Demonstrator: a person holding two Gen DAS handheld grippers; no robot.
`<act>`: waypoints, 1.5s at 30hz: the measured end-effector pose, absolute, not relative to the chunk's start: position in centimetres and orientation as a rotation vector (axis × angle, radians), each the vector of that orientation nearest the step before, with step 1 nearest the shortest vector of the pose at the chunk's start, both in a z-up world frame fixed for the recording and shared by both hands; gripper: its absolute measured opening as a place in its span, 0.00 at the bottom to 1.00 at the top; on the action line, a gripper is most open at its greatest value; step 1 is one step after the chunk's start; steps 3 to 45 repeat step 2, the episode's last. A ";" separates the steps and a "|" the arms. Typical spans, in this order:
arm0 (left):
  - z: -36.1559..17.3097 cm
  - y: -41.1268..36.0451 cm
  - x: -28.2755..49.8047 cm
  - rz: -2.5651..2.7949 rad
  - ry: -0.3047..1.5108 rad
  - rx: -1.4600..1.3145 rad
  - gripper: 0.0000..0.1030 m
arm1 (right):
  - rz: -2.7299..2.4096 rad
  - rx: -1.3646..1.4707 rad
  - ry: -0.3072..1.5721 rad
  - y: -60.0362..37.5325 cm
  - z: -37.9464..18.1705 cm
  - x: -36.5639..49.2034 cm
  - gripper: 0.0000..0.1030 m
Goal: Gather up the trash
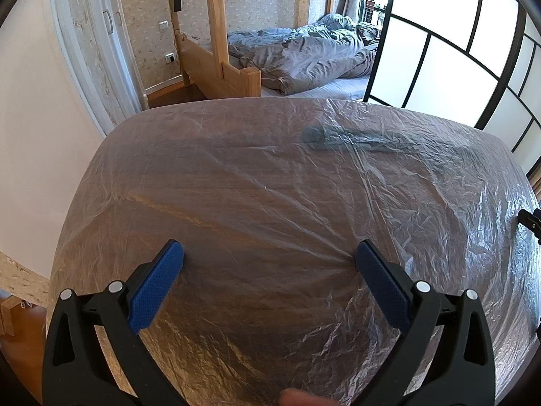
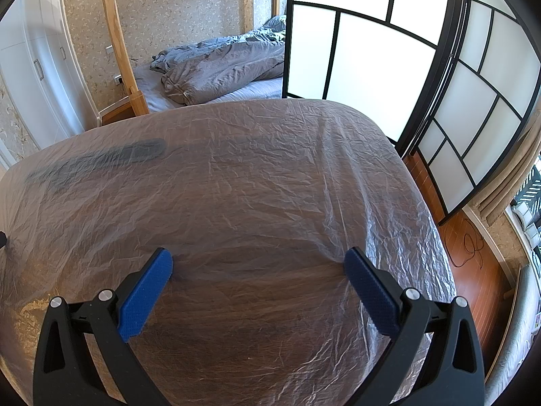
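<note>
1. Nearest, the left hand-held gripper (image 1: 269,264) and the right hand-held gripper (image 2: 258,267) both stand wide open and hold nothing, their blue pads low over the plastic sheet (image 1: 270,186).
2. The sheet, thin and crinkled, lies spread across the whole wooden desk (image 2: 257,321); it looks like the trash to gather.
3. Judging by this, collection has not begun; the next move calls for pinching the film and bunching it inward.
4. Farther off, a dark long object (image 1: 355,138) lies under the film.
</note>
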State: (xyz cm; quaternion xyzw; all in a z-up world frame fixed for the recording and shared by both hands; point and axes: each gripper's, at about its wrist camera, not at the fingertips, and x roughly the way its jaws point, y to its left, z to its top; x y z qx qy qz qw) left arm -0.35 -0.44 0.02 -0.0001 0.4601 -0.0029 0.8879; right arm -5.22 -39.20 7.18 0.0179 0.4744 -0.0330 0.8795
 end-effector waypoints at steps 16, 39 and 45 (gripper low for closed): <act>0.0 -0.4 -0.4 -0.006 0.956 0.000 0.99 | -0.069 0.037 0.989 -39.2 7.2 -5.2 0.97; 0.0 -0.4 -0.4 -0.006 0.956 0.000 0.99 | -0.069 0.037 0.989 -39.2 7.2 -5.2 0.97; 0.0 -0.4 -0.4 -0.006 0.956 0.000 0.99 | -0.069 0.037 0.989 -39.2 7.2 -5.2 0.97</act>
